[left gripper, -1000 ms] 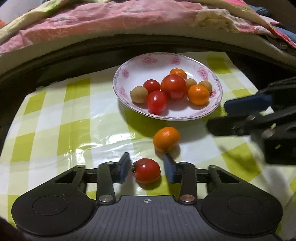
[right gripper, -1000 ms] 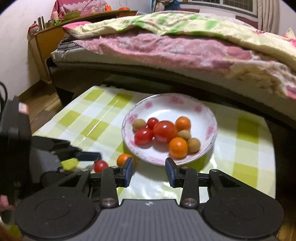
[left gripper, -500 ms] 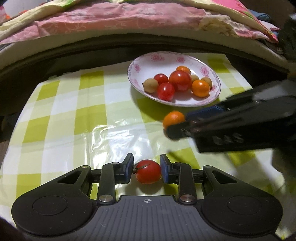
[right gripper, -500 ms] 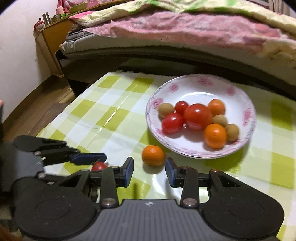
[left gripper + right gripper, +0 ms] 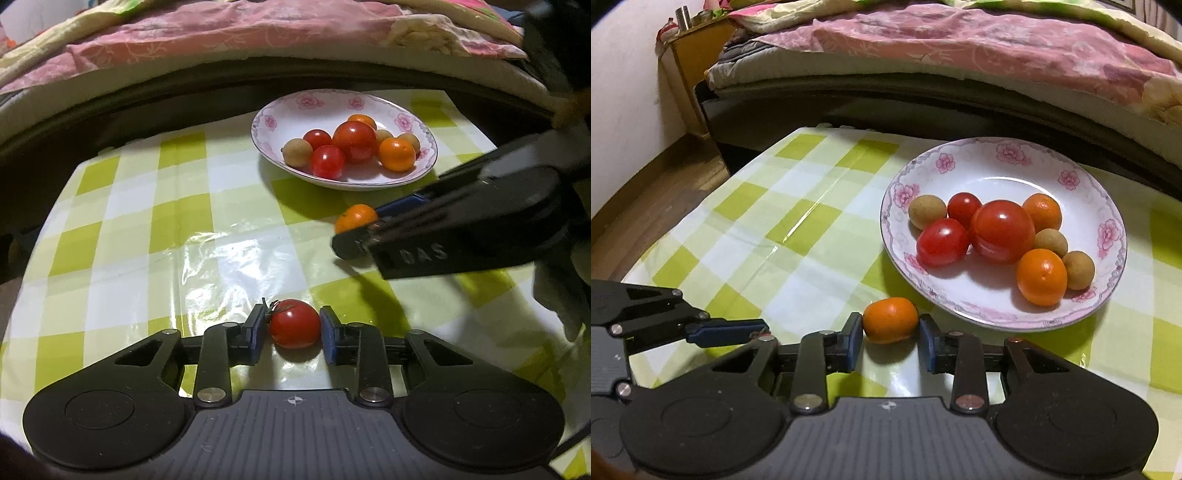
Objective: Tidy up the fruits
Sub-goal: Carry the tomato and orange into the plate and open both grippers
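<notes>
A floral plate point(image 5: 280, 110) point(image 5: 1004, 162) holds several tomatoes, oranges and small brown fruits. My left gripper point(image 5: 294, 326) is shut on a red tomato point(image 5: 294, 324), low over the checked cloth. My right gripper point(image 5: 891, 325) has its pads on both sides of a small orange point(image 5: 891, 319) that rests on the cloth just in front of the plate; the pads touch or nearly touch it. That orange also shows in the left wrist view point(image 5: 355, 217), partly hidden by the right gripper's fingers point(image 5: 399, 205).
The green and white checked tablecloth point(image 5: 783, 221) covers a low table. A bed with a pink quilt point(image 5: 960, 48) runs along the far side. A wooden nightstand point(image 5: 690, 48) stands at the far left. The wooden floor point(image 5: 646, 195) lies left of the table.
My left gripper closed on the red tomato and drew back from the plate. My right gripper moved forward and down until the small orange sat between its pads, which narrowed around it.
</notes>
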`<action>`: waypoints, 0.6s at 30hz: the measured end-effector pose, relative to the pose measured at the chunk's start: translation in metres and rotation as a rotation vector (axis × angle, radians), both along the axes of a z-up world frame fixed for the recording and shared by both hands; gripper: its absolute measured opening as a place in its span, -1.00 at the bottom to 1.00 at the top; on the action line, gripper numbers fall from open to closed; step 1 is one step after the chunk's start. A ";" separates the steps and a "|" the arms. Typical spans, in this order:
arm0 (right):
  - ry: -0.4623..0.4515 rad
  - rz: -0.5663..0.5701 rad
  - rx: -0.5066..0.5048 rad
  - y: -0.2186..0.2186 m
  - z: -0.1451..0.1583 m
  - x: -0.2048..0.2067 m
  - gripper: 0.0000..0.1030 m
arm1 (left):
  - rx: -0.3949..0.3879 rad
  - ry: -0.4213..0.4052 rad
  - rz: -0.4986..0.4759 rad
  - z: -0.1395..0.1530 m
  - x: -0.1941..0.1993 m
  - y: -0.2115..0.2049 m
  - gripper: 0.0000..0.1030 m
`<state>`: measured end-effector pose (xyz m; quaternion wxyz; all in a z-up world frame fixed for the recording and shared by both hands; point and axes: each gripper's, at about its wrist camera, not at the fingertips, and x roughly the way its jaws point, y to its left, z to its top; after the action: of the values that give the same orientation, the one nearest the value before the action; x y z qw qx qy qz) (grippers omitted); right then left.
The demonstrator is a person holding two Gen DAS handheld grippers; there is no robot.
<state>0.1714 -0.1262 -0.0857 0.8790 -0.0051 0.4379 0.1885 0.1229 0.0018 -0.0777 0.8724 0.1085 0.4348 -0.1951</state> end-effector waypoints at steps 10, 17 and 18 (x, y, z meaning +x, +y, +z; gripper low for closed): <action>-0.036 -0.022 0.003 -0.023 0.029 -0.021 -0.29 | -0.038 -0.059 0.003 0.028 0.012 -0.014 -0.27; -0.108 -0.086 0.001 -0.044 0.055 -0.014 -0.29 | -0.063 -0.120 0.000 0.046 0.046 -0.040 -0.27; -0.113 -0.098 -0.003 -0.048 0.057 -0.011 -0.29 | -0.066 -0.123 -0.001 0.047 0.053 -0.045 -0.27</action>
<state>0.1601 -0.1743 -0.0289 0.9105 0.0045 0.3877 0.1440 0.1757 -0.0437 -0.0312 0.9006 0.0917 0.3735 -0.2025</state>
